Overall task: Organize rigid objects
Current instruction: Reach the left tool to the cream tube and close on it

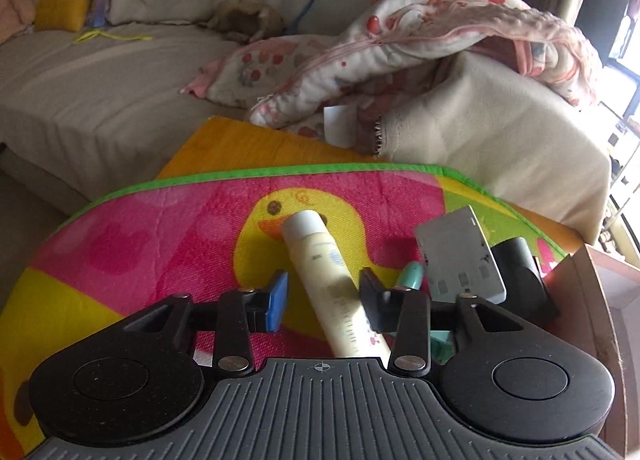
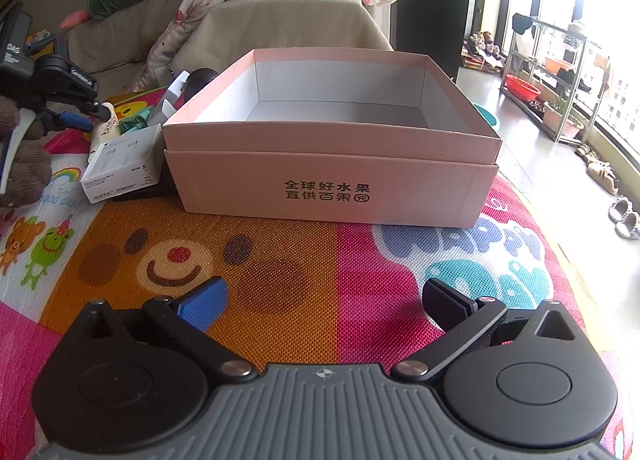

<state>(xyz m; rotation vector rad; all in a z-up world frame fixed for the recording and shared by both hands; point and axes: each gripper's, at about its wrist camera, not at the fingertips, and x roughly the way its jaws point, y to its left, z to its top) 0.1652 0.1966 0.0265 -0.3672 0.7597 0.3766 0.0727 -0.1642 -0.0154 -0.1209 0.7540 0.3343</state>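
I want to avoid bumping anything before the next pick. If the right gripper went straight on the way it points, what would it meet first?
Probably the play mat first, since the open right gripper tilts down; beyond that, the pink box's front wall.

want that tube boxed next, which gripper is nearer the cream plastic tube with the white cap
Left. The left gripper straddles the cream plastic tube with the white cap, jaws open around it. The right gripper hovers open over the play mat in front of the pink cardboard box, well away.
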